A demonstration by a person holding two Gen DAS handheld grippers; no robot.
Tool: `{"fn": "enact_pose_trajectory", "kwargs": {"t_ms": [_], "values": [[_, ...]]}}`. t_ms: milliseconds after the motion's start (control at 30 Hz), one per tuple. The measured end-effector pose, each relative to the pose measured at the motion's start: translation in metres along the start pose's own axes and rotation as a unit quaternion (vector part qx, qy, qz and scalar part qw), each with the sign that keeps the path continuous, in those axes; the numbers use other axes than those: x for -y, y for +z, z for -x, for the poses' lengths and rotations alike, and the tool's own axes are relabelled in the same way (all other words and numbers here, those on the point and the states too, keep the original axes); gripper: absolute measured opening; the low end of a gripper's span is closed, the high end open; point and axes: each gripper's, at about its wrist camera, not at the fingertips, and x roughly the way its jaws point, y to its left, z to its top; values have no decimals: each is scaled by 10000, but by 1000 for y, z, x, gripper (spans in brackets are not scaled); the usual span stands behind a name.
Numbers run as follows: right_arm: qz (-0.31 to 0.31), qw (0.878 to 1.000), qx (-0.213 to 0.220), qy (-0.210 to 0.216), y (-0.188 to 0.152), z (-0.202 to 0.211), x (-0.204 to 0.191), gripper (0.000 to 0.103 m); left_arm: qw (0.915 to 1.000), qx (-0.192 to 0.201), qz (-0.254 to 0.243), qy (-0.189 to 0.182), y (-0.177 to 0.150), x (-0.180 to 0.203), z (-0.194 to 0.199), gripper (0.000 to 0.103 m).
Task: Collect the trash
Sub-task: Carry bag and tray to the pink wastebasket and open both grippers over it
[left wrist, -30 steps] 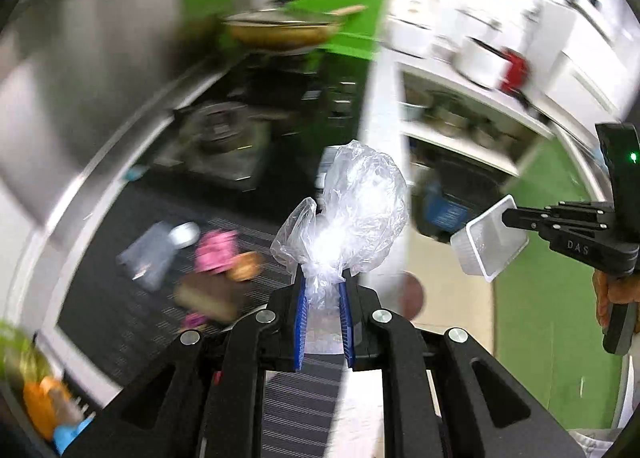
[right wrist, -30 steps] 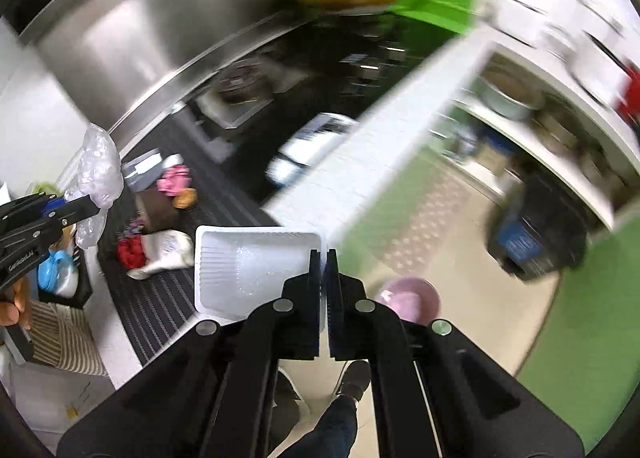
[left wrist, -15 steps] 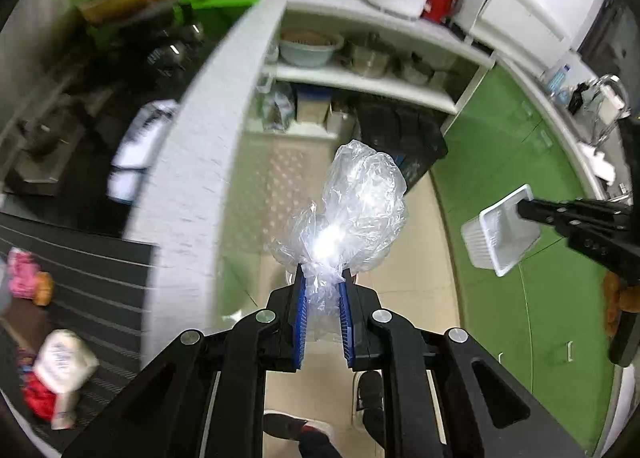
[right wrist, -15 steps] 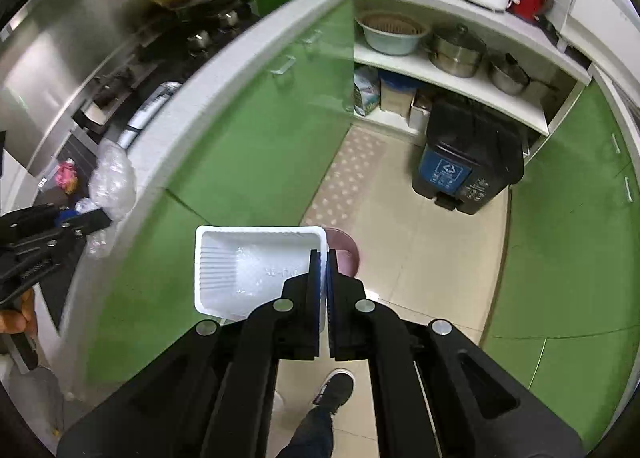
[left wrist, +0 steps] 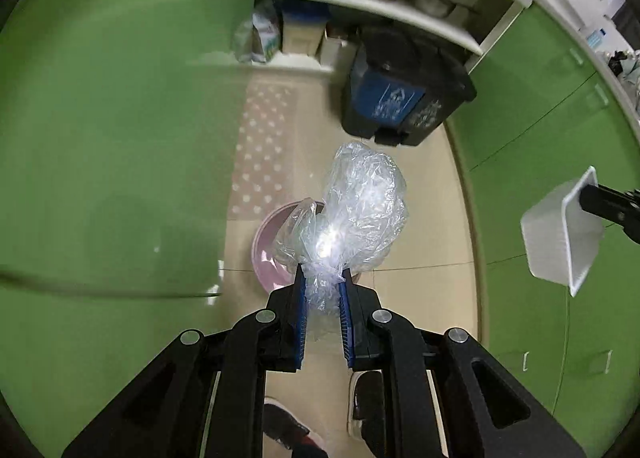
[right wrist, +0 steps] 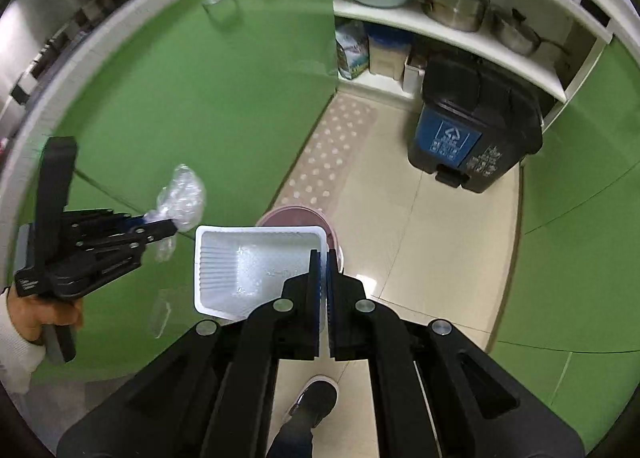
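Note:
My left gripper [left wrist: 322, 282] is shut on a crumpled clear plastic bag [left wrist: 356, 213], which bulges up past the blue pads. Below it on the floor stands a pink bin [left wrist: 270, 254], partly hidden by the bag. My right gripper [right wrist: 322, 254] is shut on the right rim of a white plastic tray [right wrist: 248, 266], held over the pink bin [right wrist: 296, 214]. The tray [left wrist: 560, 234] and the right gripper's tip show at the right edge of the left wrist view. In the right wrist view the left gripper [right wrist: 170, 227] with its bag [right wrist: 184, 195] hangs at the left.
A dark pedal bin with a blue label [right wrist: 476, 137] stands on the tiled floor under white shelves with pots [right wrist: 456, 5] and a basin. Green cabinet doors [right wrist: 192, 97] curve along both sides. A dotted mat [right wrist: 328, 153] lies beyond the pink bin. A person's shoes [left wrist: 368, 406] are below.
Both grippers swung away from the counter and came down toward the floor; the pink bin and the dark pedal bin are now closer. Each keeps its hold.

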Motion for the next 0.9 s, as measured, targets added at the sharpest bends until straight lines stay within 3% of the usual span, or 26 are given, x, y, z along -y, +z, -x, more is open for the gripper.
{"fn": "enact_pose_trajectory", "kwargs": {"t_ms": [133, 267, 300, 367, 400, 433, 900], "values": [[-70, 9999, -116, 35, -3, -48, 2, 2, 9998, -194, 43, -70, 2, -9, -50, 14], [-117, 9996, -240, 90, -3, -78, 0, 2, 9993, -356, 46, -77, 7, -16, -75, 18], [-117, 9995, -261, 90, -4, -82, -2, 2, 9993, -377, 33, -60, 8, -18, -79, 27], [-122, 9994, -311, 103, -3, -89, -3, 2, 9993, -356, 22, -72, 10, -20, -82, 54], [-129, 9993, -332, 102, -2, -92, -3, 2, 9995, -312, 32, -90, 10, -22, -82, 78], [-138, 9993, -343, 100, -2, -95, -3, 2, 9997, -222, 33, -108, 11, -23, -79, 94], [54, 9979, -594, 267, 7, -145, -24, 2, 9998, 17, 145, -124, 2, -32, -41, 95]]}}
